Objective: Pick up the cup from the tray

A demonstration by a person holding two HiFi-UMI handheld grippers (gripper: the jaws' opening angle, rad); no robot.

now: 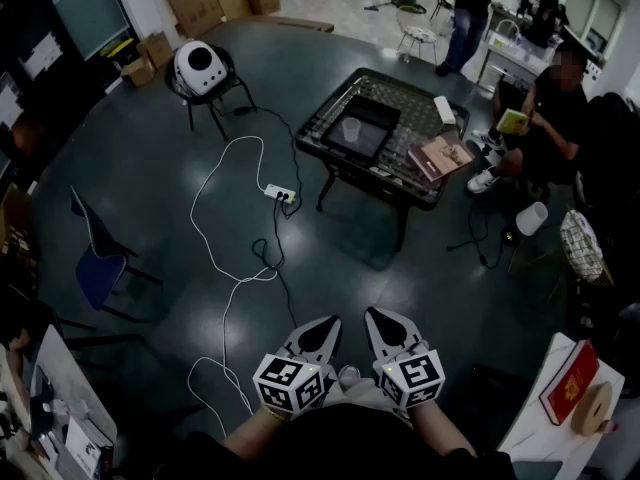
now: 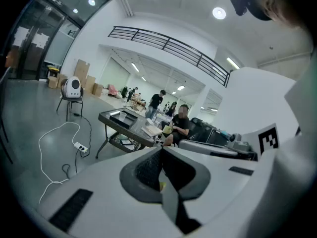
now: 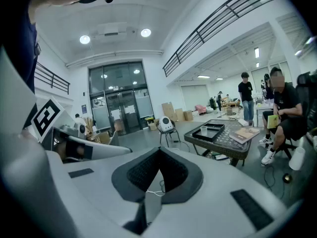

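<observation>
A translucent cup [image 1: 351, 128] stands upright in a black tray [image 1: 372, 118] on a dark wicker table [image 1: 400, 183], far ahead across the floor. Both grippers are held low and close to my body, side by side and well short of the table. My left gripper [image 1: 322, 332] is shut with nothing in it, and so is my right gripper [image 1: 386, 324]. In the left gripper view the jaws [image 2: 161, 151] meet at the tip, with the cup [image 2: 122, 114] small in the tray [image 2: 118, 119] beyond. The right gripper [image 3: 159, 151] shows the cup [image 3: 203, 130] and tray [image 3: 216, 132] to its right.
A book [image 1: 440, 156] and a white box [image 1: 444, 108] lie on the table. A seated person [image 1: 560, 118] is at its right, with a white bucket [image 1: 531, 218] nearby. A white cable and power strip [image 1: 280, 194] cross the floor. A blue chair [image 1: 95, 268] stands left.
</observation>
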